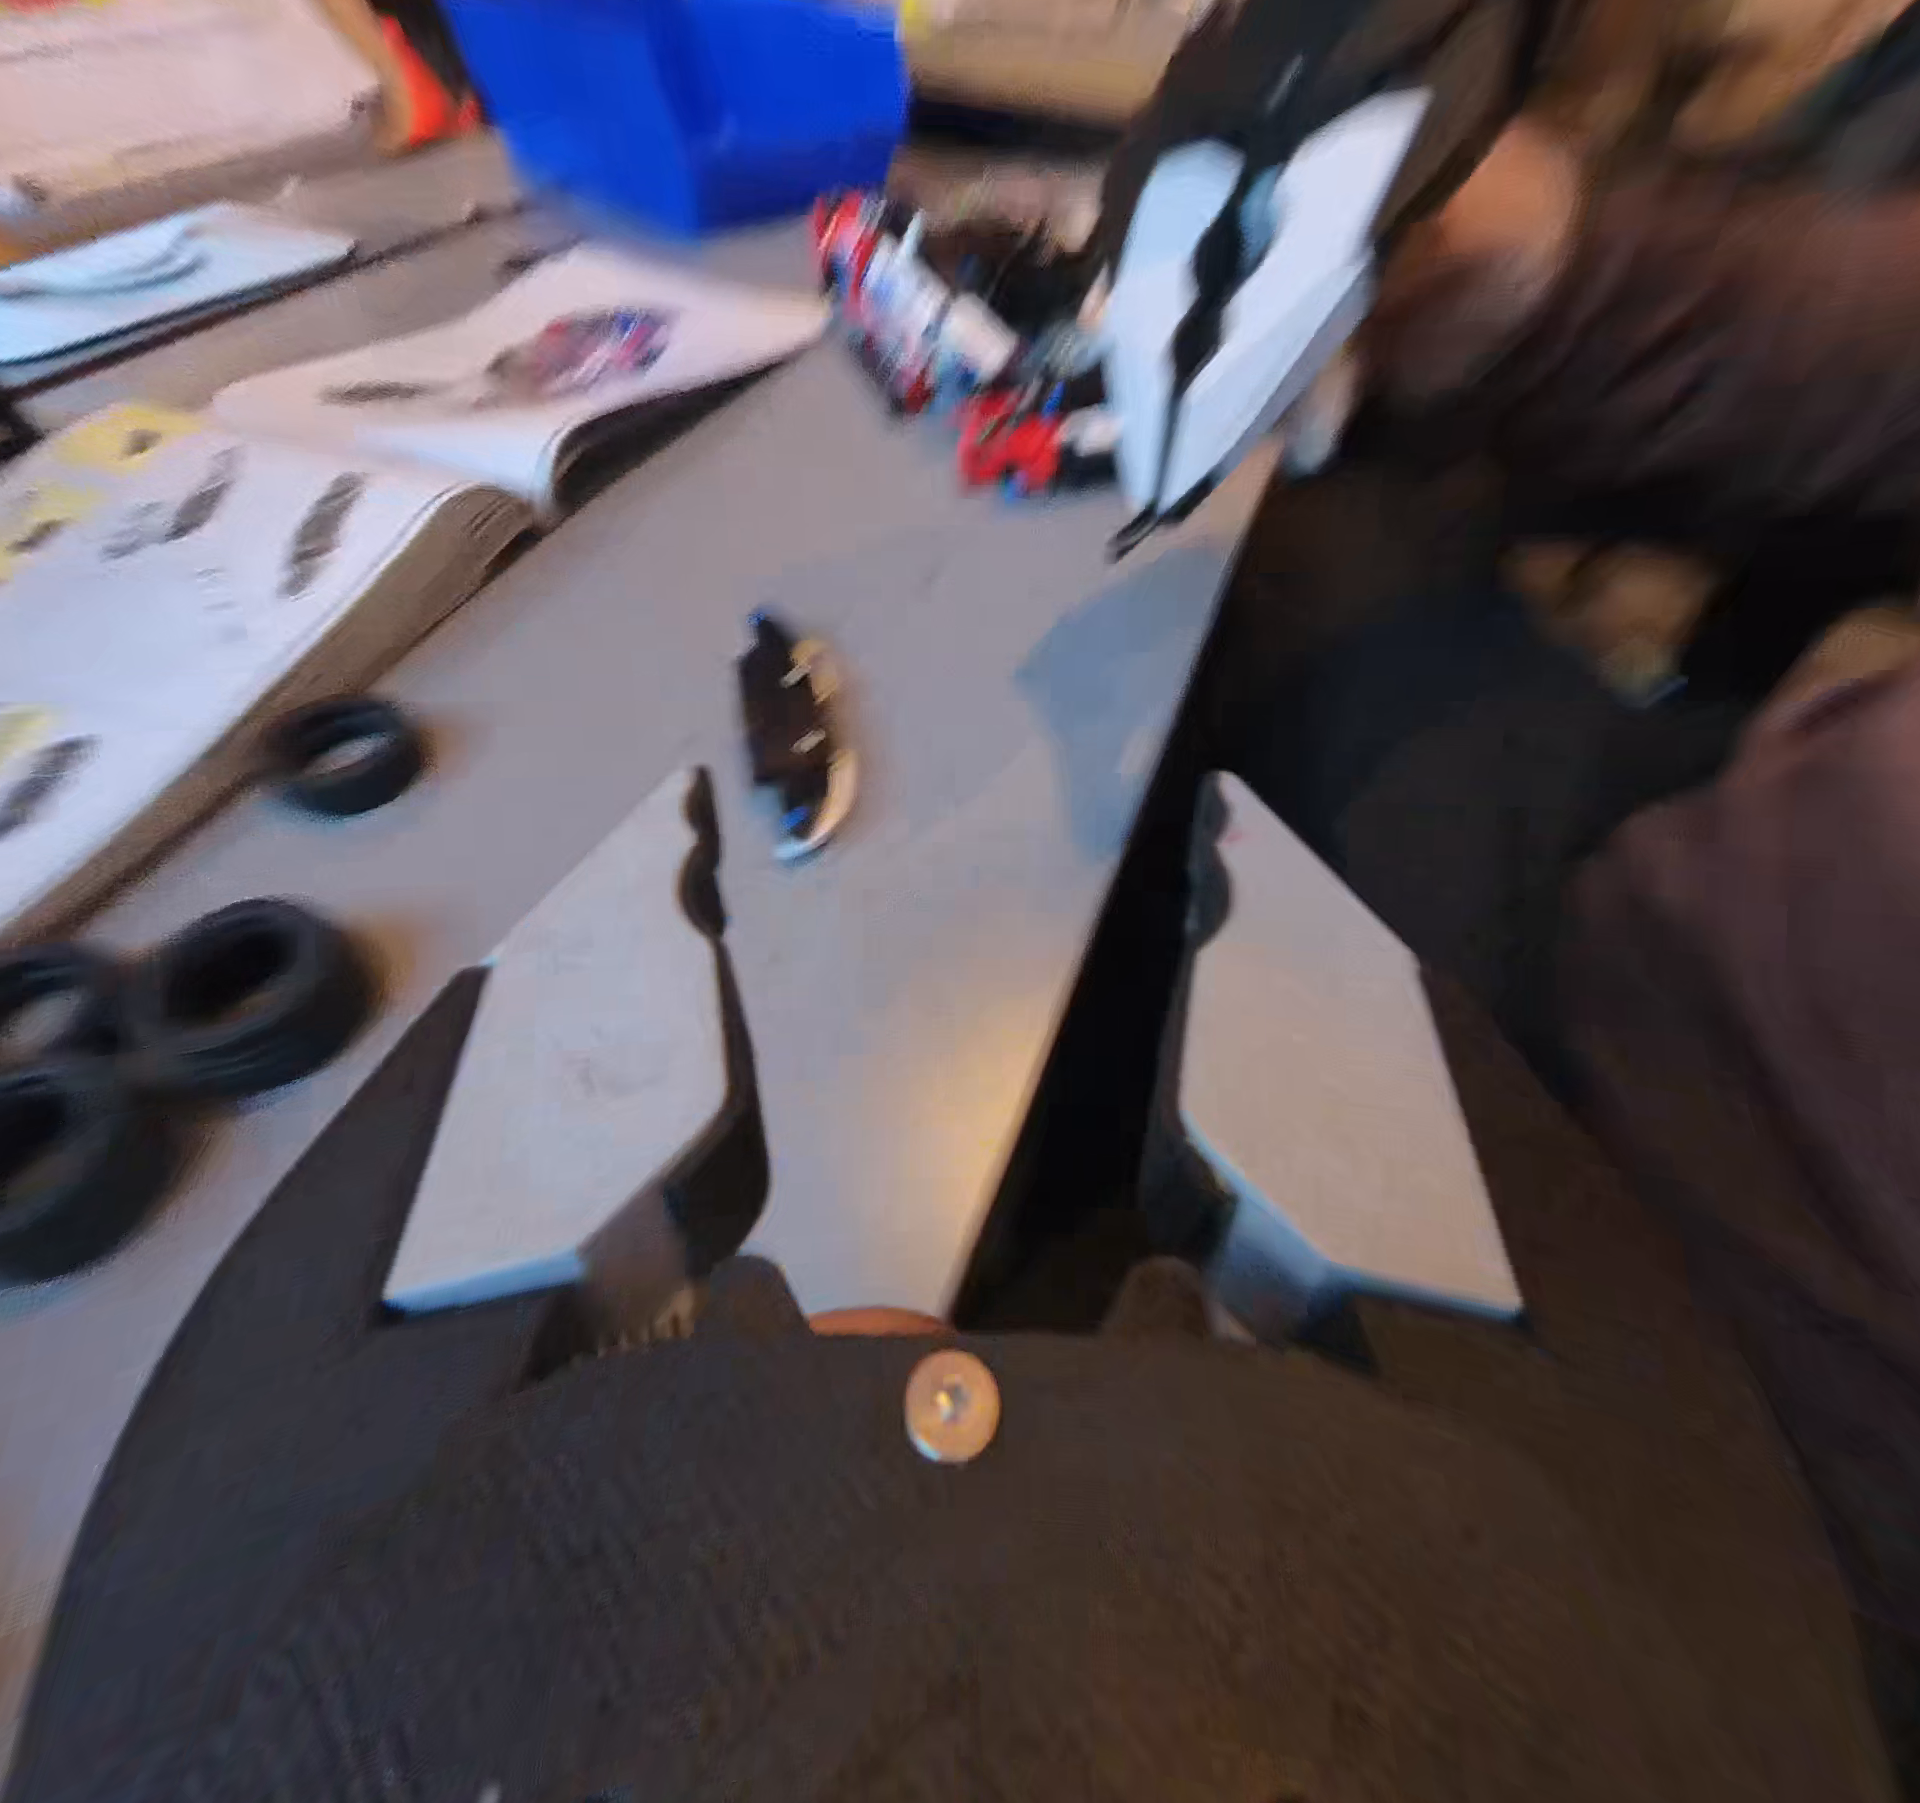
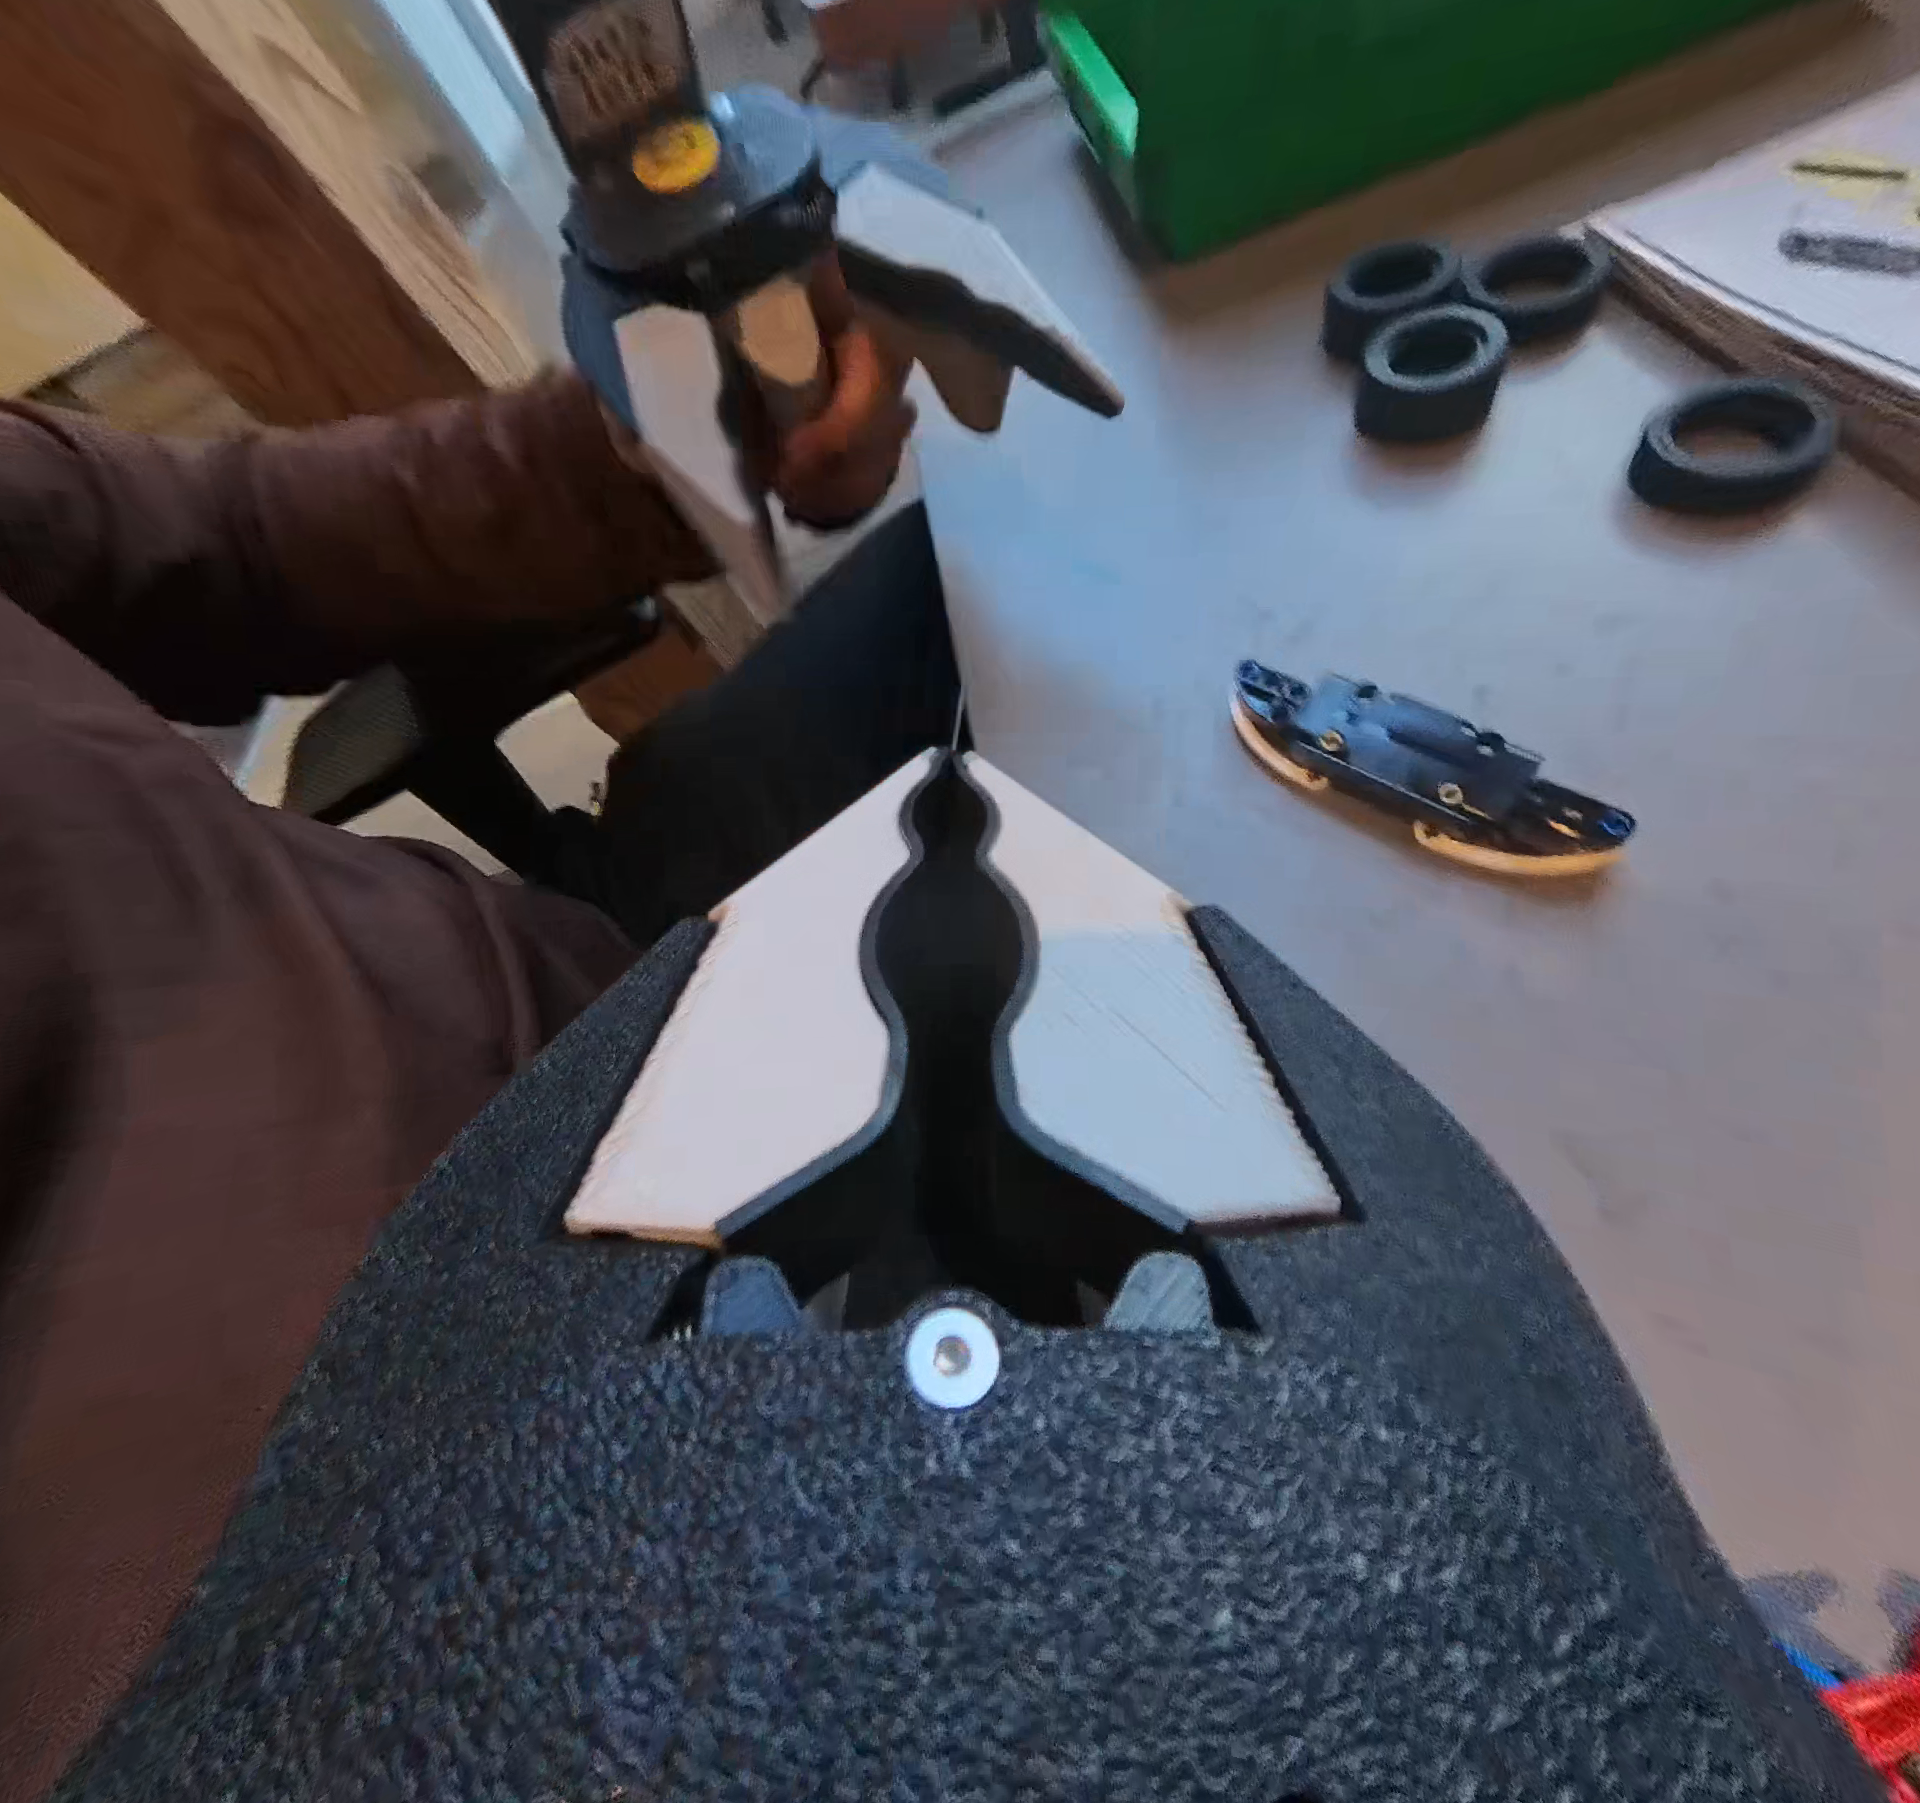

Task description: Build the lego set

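A small black Lego sub-assembly point(image 1: 800, 735) with white curved parts lies on the grey table point(image 1: 935, 922), just ahead of my left gripper's fingertips. It also shows in the right wrist view point(image 2: 1423, 777). My left gripper point(image 1: 956, 797) is open and empty, low over the table's near edge. It also shows in the right wrist view point(image 2: 935, 475), held by a hand. My right gripper point(image 2: 951, 764) is shut with nothing between its fingers, off the table edge over the person's lap, left of the sub-assembly. A partly built red, blue and white Lego model point(image 1: 956, 340) sits farther back.
Several black tyres point(image 2: 1434, 371) lie loose left of the sub-assembly point(image 1: 348, 756). An open instruction book point(image 1: 312, 506) lies beyond them. A blue bin point(image 1: 686, 91) and a green bin point(image 2: 1455, 39) stand at the back. The right gripper point(image 1: 1153, 506) hangs near the model. Tip to tip, the grippers are about 8 cm apart.
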